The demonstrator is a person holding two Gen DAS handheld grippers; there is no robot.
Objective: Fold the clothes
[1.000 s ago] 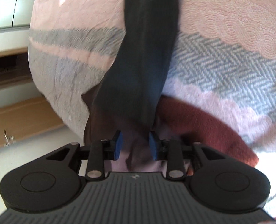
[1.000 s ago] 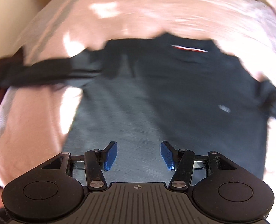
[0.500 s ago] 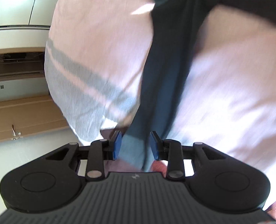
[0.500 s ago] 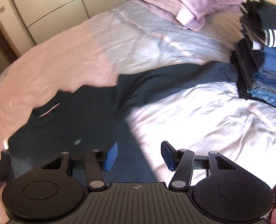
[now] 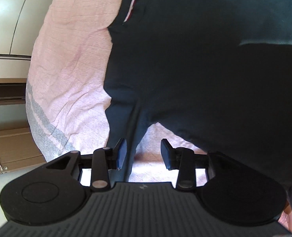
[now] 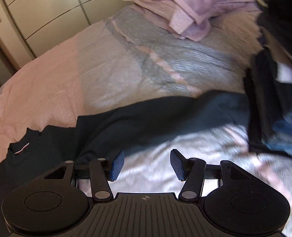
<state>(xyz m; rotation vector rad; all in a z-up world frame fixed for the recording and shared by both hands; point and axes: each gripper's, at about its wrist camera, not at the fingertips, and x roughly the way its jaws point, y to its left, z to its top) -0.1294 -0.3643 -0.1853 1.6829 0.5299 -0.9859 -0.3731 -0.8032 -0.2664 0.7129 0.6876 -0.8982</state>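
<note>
Your left gripper [image 5: 143, 153] sits low over the pink bedspread [image 5: 67, 69], its blue pads spread well apart. A sleeve [image 5: 126, 130] of the dark navy top [image 5: 195, 59] runs down from 12 o'clock and passes between the pads, close beside the left pad [image 5: 120, 154], with a clear gap to the right one. You cannot tell from this view whether the left pad actually touches the cloth, but the jaws are not clamped on it. The body of the top fills the upper right of the left wrist view, lying flat on the bedspread, its collar [image 5: 129, 13] with a red-and-white inner band at about 11 o'clock.

Your right gripper [image 6: 147, 165] is also wide open and holds nothing; pale bedspread shows between its pads. From there the navy top [image 6: 146, 122] lies at 10 to 1 o'clock, one sleeve stretched toward a stack of folded dark and blue clothes [image 6: 280, 106] at 2 o'clock. A pile of folded lilac fabric [image 6: 191, 9] rests at 12 o'clock near cream cupboard doors [image 6: 37, 19].
</note>
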